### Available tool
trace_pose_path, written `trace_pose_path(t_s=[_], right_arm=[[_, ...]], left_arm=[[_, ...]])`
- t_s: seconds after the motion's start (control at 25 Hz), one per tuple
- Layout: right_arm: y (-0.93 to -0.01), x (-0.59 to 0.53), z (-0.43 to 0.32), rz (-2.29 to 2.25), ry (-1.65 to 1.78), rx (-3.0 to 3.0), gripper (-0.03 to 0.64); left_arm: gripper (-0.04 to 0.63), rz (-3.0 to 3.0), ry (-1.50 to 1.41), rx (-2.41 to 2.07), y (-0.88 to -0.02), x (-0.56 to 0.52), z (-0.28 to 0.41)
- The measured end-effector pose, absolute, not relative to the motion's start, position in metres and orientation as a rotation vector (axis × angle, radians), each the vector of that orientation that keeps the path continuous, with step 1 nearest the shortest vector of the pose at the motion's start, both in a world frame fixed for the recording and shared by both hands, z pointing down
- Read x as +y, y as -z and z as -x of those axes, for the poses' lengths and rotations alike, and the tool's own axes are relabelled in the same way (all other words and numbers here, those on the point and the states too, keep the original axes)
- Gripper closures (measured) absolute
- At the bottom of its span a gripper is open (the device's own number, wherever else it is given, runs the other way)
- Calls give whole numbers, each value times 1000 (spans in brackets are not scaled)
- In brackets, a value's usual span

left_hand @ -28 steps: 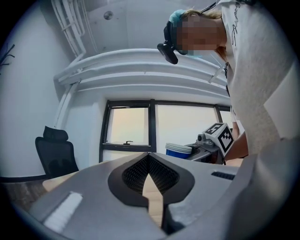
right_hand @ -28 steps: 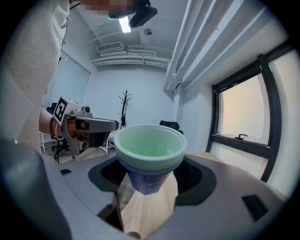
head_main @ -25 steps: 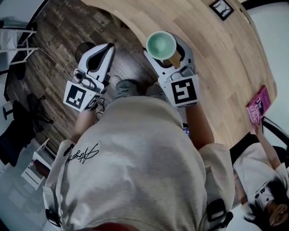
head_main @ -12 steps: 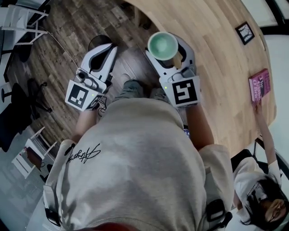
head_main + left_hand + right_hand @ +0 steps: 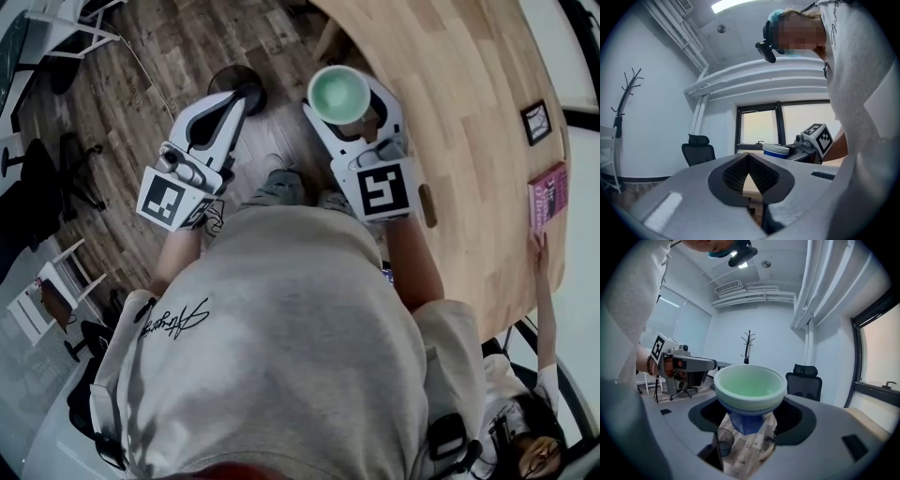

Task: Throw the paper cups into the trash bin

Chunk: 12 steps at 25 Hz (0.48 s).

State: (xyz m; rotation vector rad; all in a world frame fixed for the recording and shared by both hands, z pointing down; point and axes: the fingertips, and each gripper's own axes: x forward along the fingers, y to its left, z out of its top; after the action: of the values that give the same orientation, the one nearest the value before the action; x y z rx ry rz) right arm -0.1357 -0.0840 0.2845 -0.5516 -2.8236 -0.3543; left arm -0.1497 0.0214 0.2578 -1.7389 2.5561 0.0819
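Note:
A stack of paper cups [image 5: 338,94], blue outside and pale green inside, stands upright between the jaws of my right gripper [image 5: 343,111], which is shut on it. The right gripper view shows the cups [image 5: 750,387] from close up, with a small dark mesh trash bin [image 5: 723,441] on the floor below them. From the head view that bin [image 5: 231,78] is a dark round shape just beyond the tip of my left gripper [image 5: 244,98]. The left gripper [image 5: 749,158] is shut with nothing in it.
A round wooden table [image 5: 469,103] fills the upper right, carrying a framed marker [image 5: 536,122] and a pink book [image 5: 547,195]. Another person [image 5: 530,441] sits at the lower right. White chairs [image 5: 56,28] and dark chair bases [image 5: 80,173] stand at the left on the wood floor.
The view has swung, so the table has slid right and the bin has come toward the middle, near the left gripper's tip. Both grippers keep their pose, the cups still held.

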Motion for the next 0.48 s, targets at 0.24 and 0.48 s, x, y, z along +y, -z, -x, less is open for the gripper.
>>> trace_pose_path(t_s=[0.24, 0.48], right_arm=[[-288, -43, 171, 652, 362, -2809, 324], [-291, -7, 197, 736, 364, -2790, 324]], left_arm=[[592, 1650, -83, 2627, -263, 64, 177], [592, 1570, -94, 2682, -267, 100, 198]])
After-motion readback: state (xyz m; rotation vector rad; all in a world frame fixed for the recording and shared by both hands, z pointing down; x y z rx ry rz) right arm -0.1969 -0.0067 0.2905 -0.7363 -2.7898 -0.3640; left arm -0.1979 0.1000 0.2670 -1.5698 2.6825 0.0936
